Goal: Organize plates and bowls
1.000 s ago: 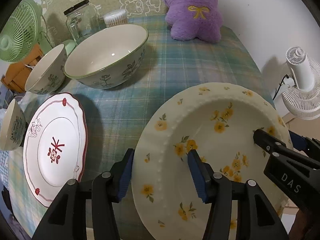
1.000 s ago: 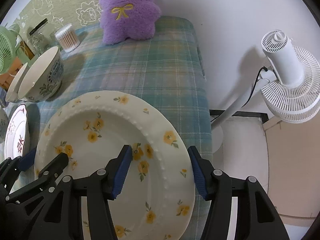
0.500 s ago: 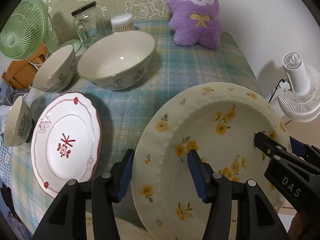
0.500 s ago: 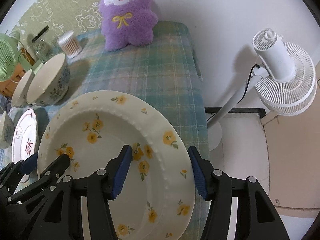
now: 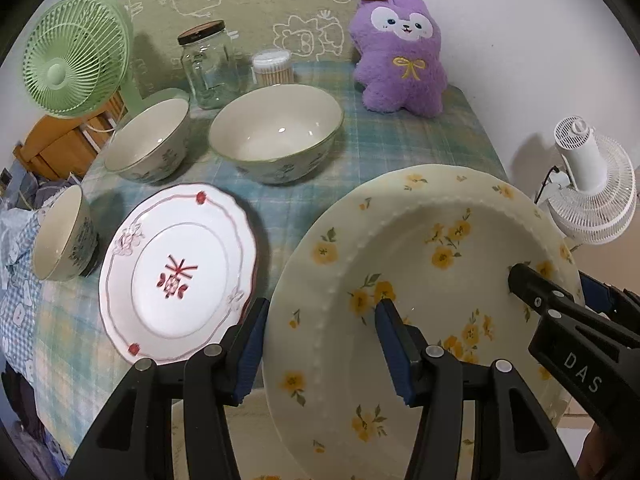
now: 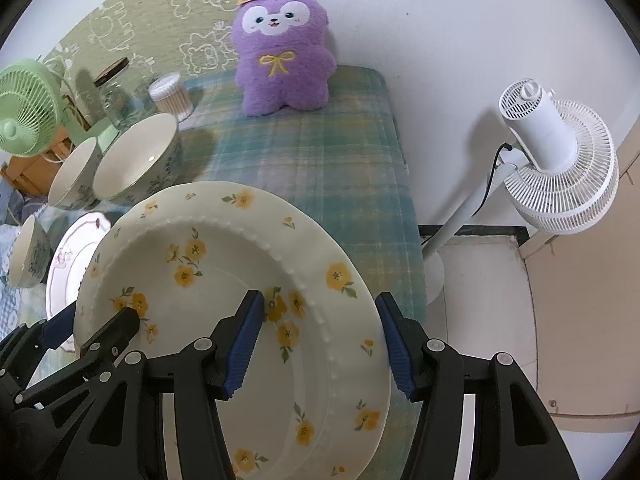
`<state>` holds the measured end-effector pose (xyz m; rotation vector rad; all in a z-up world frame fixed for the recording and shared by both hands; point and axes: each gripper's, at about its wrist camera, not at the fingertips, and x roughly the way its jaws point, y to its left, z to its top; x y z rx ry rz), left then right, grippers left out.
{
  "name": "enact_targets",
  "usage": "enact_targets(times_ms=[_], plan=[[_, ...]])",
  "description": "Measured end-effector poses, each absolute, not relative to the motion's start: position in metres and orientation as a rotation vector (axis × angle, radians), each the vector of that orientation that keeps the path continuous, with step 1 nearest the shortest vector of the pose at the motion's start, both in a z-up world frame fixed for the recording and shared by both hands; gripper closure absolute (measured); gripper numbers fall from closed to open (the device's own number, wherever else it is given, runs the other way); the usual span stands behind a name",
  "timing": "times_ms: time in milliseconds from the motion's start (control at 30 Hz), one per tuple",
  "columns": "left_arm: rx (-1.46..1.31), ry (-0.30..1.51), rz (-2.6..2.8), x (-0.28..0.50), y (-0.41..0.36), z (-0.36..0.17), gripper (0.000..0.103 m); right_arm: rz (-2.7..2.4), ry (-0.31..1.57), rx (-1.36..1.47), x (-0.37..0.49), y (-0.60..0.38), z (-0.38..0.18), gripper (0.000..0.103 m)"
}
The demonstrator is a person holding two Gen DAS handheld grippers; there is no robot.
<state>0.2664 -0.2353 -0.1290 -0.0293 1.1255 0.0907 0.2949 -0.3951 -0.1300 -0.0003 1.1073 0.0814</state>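
A large cream plate with yellow flowers point(image 5: 432, 240) point(image 6: 200, 264) hangs in the air above the checked tablecloth point(image 5: 384, 148). My left gripper point(image 5: 320, 316) is shut on its left rim, one finger over the rim and one outside it. On the opposite rim my right gripper point(image 6: 320, 304) is shut the same way. On the table lie a white plate with red trim point(image 5: 176, 276), a large bowl point(image 5: 276, 132), a medium bowl point(image 5: 148, 144) and a small bowl point(image 5: 60, 236). All three bowls are empty.
A glass jar point(image 5: 206, 66) and a cotton swab tub point(image 5: 272, 66) stand at the back. A purple plush toy point(image 5: 400, 52) sits at the back right. A green fan point(image 5: 72, 60) is left of the table, and a white floor fan point(image 6: 556, 160) stands past the right edge.
Both grippers have risen with the flowered plate held between them. The table, bowls and red-trimmed plate now look farther below, and more of the table shows.
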Motion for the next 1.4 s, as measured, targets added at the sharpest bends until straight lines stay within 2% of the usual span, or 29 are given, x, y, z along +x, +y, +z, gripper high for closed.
enact_targets(times_ms=[733,1400], plan=[[-0.03,1.138,0.05,0.184,-0.176,-0.132,0.048,0.041,1.136,-0.012,0.206,-0.335,-0.13,0.042],[0.037,1.182,0.0,0.13,-0.151,-0.158,0.048,-0.016,1.201,0.025,0.142,-0.305,-0.163,0.042]])
